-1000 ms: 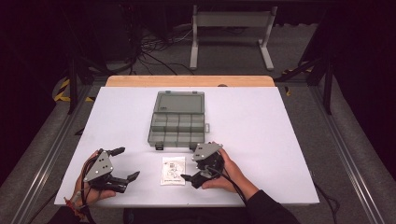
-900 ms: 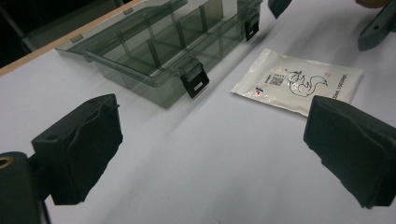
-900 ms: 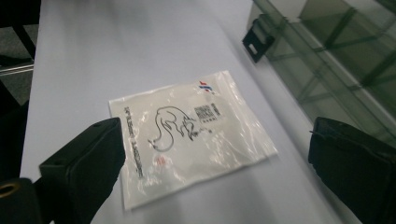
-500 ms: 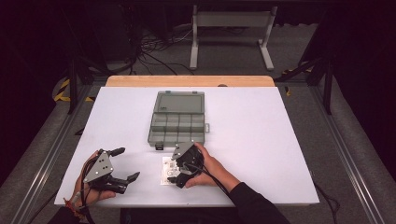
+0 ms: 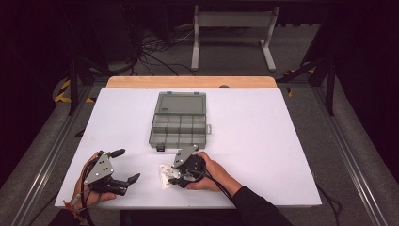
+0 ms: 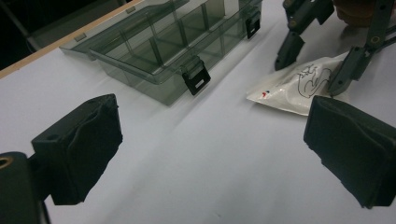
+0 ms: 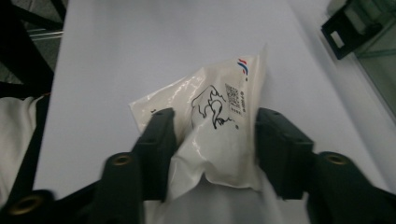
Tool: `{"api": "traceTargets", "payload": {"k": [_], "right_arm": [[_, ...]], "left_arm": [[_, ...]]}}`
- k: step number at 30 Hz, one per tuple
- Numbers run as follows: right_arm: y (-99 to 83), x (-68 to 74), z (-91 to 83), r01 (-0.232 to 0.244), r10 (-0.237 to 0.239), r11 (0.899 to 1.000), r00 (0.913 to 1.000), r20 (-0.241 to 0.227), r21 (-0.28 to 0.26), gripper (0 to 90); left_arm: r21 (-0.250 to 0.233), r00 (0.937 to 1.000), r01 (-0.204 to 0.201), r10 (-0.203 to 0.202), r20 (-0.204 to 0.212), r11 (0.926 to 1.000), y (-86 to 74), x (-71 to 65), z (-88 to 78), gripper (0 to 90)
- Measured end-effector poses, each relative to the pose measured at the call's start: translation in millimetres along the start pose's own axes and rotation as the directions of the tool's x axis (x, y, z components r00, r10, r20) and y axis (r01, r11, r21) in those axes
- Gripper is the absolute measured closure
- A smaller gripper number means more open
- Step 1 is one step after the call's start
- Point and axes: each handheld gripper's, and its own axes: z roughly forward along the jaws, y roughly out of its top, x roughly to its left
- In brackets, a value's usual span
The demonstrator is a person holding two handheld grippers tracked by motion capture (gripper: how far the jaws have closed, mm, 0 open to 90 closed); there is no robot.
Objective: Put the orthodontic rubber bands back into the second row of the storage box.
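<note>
You are mid-grab: your right gripper (image 7: 212, 140), jaws just closing, pinches the white packet (image 7: 219, 126) on the table (image 5: 263, 141) before the open organizer box (image 5: 179, 121); left gripper (image 5: 123, 165) gapes idle, so lift gently next.

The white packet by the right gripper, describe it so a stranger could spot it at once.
On the white table, go from the smoky clear compartment box toward the person's near edge. The white plastic packet lies there, bulging between the right gripper pads. It alone is soft and white, with a black line drawing and small red and blue marks.
</note>
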Motion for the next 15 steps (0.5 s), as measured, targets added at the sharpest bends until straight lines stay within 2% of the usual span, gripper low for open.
{"api": "traceTargets", "payload": {"k": [2, 3, 6, 9, 12, 15], "right_arm": [[1.3, 5.8, -0.4, 0.013, -0.013, 1.000, 0.9999, -0.001, 0.002, 65.4], [1.3, 5.8, -0.4, 0.013, -0.013, 1.000, 0.9999, -0.001, 0.002, 65.4], [1.2, 10.0, -0.9, 0.044, -0.044, 0.999, 0.9990, 0.002, -0.003, 74.7], [0.5, 13.2, -1.3, 0.046, -0.046, 0.999, 0.9989, 0.012, -0.011, 78.8], [1.1, 15.9, -3.3, 0.069, -0.069, 0.998, 0.9973, 0.026, -0.012, 81.5], [-0.1, 17.3, -6.0, 0.062, -0.061, 0.998, 0.9979, 0.022, -0.027, 83.2]], "left_arm": [[0.003, 1.0000, 0.002, -0.002, -0.002, 1.0000, -0.1, -0.5, 0.7, 5.0], [0.003, 1.0000, 0.002, -0.002, -0.002, 1.0000, -0.1, -0.5, 0.7, 5.0], [0.005, 1.0000, 0.000, 0.000, -0.001, 1.0000, -0.5, -0.3, 1.2, 5.1], [-0.004, 1.0000, 0.007, -0.007, -0.007, 1.0000, -0.3, -0.3, 0.7, 5.1], [-0.001, 0.9998, 0.004, -0.004, -0.017, 1.0000, -0.2, -0.5, 1.1, 5.4], [0.004, 0.9999, -0.002, 0.002, -0.012, 1.0000, 0.2, -1.2, 1.9, 5.4]]}}
